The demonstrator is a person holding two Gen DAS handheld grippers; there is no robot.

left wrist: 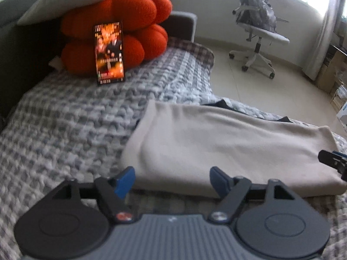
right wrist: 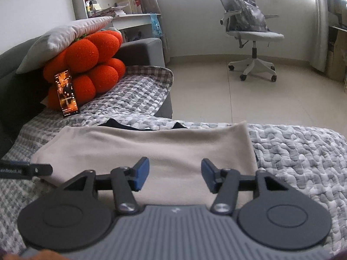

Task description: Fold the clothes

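beige folded garment lies flat on the grey checked bed cover. left gripper hovers at its near edge, fingers wide and empty; right gripper likewise, fingers parted, gripping nothing.

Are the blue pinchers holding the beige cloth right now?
No. Both the left gripper and right gripper are open above the folded beige garment, gripping nothing.

Both wrist views close above bed, angled down, sharing folded beige garment.
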